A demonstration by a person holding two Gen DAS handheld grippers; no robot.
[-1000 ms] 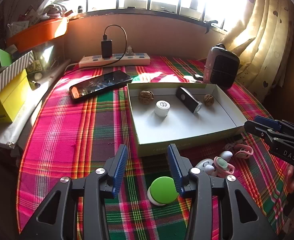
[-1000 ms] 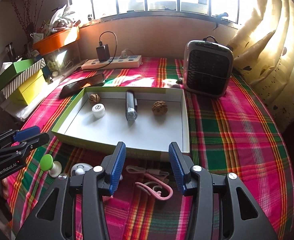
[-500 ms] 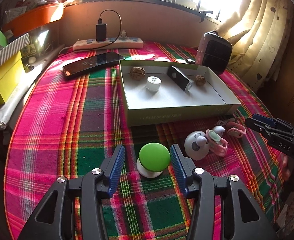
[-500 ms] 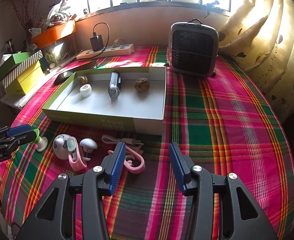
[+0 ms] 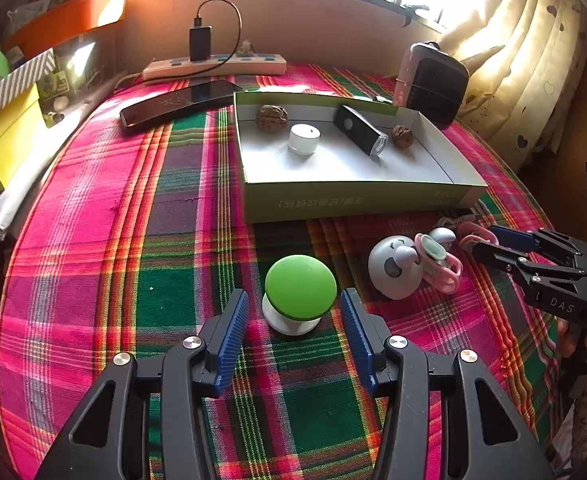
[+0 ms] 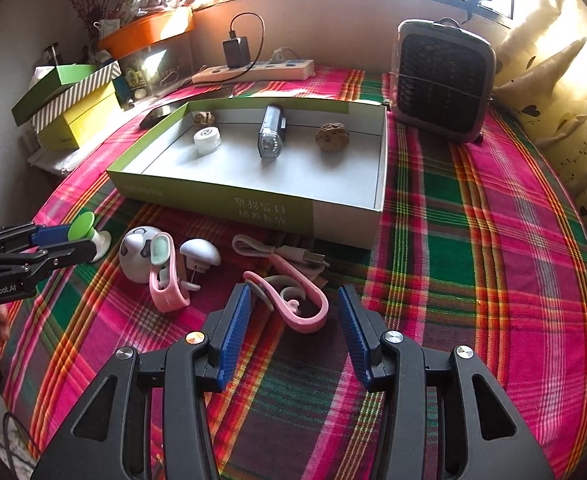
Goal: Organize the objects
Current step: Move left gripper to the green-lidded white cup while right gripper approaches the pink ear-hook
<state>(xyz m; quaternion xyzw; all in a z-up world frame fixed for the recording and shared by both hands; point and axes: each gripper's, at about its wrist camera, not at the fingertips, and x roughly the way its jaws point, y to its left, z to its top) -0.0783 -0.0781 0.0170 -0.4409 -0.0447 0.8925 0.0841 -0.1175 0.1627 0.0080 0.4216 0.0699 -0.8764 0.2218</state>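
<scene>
1. Green-capped mushroom toy is standing upright on the plaid worktop, cap up, white base down, so its long axis is running vertically.
2. I am seeing it sitting between the blue pads of my left gripper, out toward the fingertips, with a gap showing on each side; the jaws have just been opening and are standing apart, touching nothing.
3. Pink earhook headset is lying flat, its curved band running roughly from left to right, hook end curling toward me.
4. It is lying between and just ahead of the tips of my right gripper, whose jaws are spread apart and not pressing on it.
5. I am seeing a white round toy, a pink watch and a cable lying near the shallow box.
6. Inside that box, a small torch is lying with its lens end pointing toward me, between a white cap and a walnut.
</scene>
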